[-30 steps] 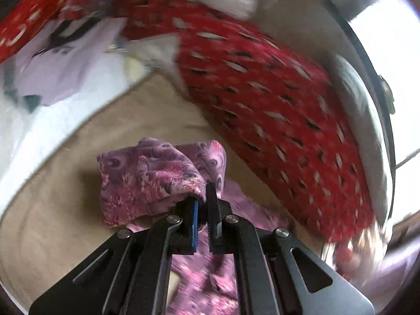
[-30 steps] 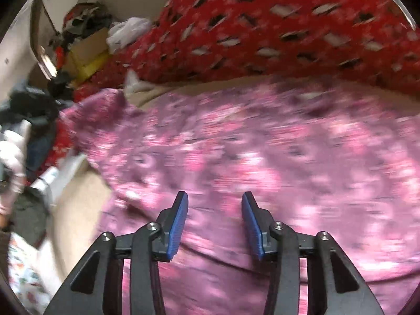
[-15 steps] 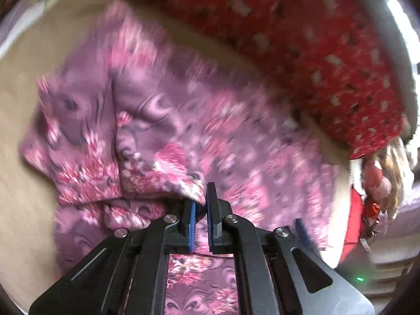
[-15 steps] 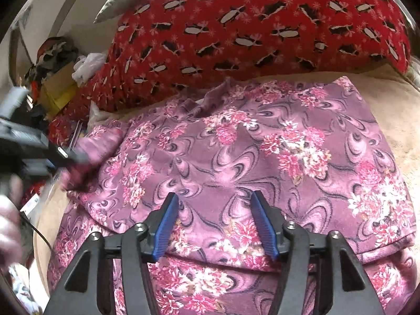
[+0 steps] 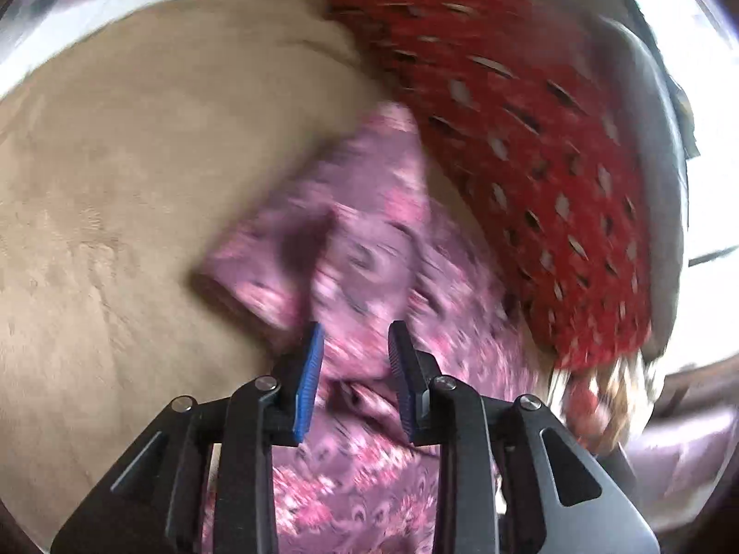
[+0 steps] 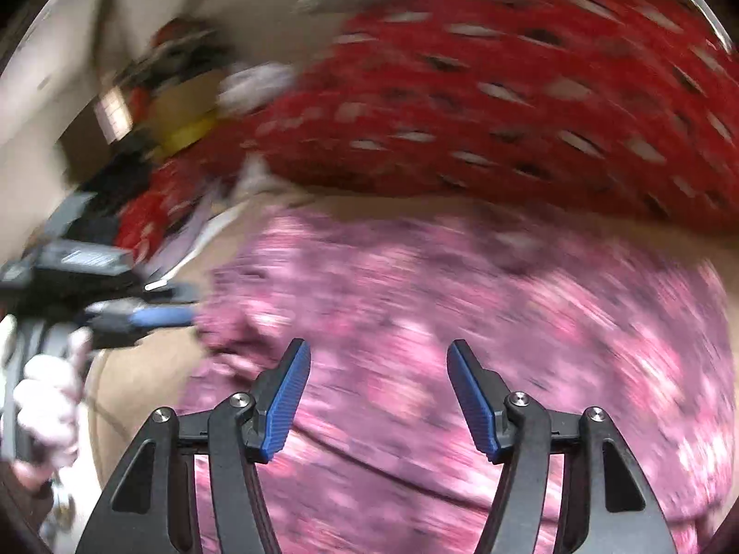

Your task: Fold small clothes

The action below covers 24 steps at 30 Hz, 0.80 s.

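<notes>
Both views are motion-blurred. The pink flowered garment (image 5: 369, 249) lies on the tan bed cover (image 5: 120, 175), up against the far edge where the red patterned blanket (image 5: 531, 138) is heaped; its far side runs just under that blanket's hem.

Left gripper (image 5: 354, 360): jaws have just been opening, now a narrow gap w/ blue pads parted. Cloth shows in the gap, but the pads aren't pressing on it, so nothing held. A folded flap of the garment sticks out toward the bare tan cover, left of the fingers.

Right gripper (image 6: 378, 392): jaws stand wide apart, hanging above the garment (image 6: 462, 314), nothing gripped. In this view the garment fills the near and right part of the bed, red blanket (image 6: 508, 106) behind it along the far edge.

At the left edge of the right view, the left gripper (image 6: 161, 316) shows side-on, tips at the garment's left edge, w/ the person's gloved hand (image 6: 51, 397) on its handle. Clutter at far left corner too blurred to tell apart.
</notes>
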Motion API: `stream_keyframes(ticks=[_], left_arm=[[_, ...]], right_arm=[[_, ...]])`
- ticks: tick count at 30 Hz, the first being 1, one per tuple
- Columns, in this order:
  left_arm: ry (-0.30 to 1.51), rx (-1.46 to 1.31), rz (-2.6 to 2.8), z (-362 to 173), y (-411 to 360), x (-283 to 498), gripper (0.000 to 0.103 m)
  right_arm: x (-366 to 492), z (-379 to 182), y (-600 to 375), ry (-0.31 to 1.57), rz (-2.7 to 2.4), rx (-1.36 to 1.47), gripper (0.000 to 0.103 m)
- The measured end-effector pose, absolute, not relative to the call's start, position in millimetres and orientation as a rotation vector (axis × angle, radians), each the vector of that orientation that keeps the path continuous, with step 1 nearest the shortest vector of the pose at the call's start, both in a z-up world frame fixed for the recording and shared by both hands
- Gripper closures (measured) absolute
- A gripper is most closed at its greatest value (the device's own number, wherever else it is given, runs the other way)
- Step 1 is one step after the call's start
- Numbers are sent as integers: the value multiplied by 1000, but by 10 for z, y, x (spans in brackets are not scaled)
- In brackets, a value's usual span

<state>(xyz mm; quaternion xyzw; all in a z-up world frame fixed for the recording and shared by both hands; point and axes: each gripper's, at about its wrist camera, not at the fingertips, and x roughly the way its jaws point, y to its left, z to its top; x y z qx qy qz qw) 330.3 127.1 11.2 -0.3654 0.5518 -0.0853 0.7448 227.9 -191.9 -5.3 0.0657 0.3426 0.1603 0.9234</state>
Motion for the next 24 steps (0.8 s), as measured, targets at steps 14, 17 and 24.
stream_keyframes(ticks=[14, 17, 24], left_arm=[[1258, -890, -241, -109, 1408, 3296, 77], [1261, -862, -272, -43, 1238, 3225, 77], [1314, -796, -311, -9, 750, 3025, 63]], right_arm=[[2744, -193, -1106, 738, 404, -33, 94], [2628, -60, -1702, 704, 376, 277, 94], [2124, -450, -3239, 729, 172, 862, 89]])
